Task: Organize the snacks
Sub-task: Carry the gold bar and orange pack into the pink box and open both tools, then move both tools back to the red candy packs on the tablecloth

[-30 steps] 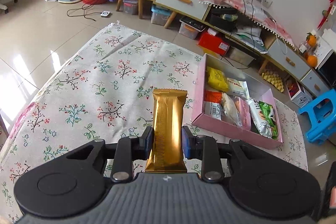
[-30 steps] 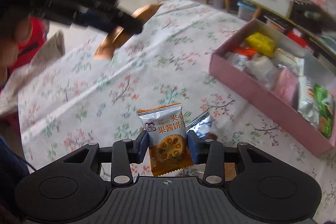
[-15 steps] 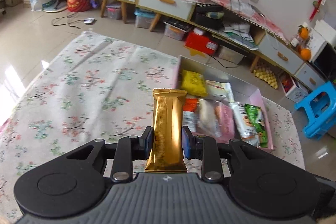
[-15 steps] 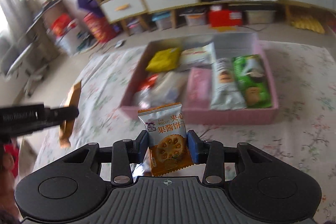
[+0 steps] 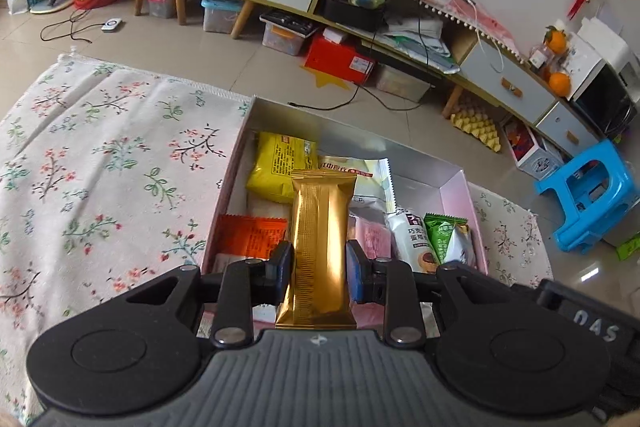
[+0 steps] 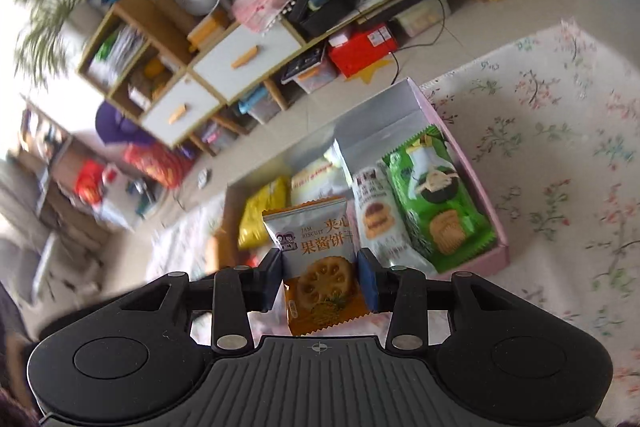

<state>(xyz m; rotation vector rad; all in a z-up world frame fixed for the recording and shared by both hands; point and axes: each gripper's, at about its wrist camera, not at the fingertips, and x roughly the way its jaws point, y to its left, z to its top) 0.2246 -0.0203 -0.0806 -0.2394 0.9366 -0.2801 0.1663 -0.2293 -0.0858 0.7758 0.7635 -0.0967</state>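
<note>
got my left gripper (image 5: 318, 263) clamped on the long gold foil snack bar (image 5: 320, 247) and right gripper (image 6: 320, 277) pinching the orange jam biscuit packet (image 6: 316, 259), both over the pink cardboard snack box (image 5: 456, 187), so i'd lower each flat into a gap before letting go.

You have one pink box (image 5: 460, 195), two grippers each clamping one packet, one blue stool (image 5: 592, 203) and two oranges (image 5: 558, 61).

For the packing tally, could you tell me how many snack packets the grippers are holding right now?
2. The gold bar is clamped in the left gripper, and the jam biscuit packet in the right gripper, both over the pink box. Neither is hidden.
</note>
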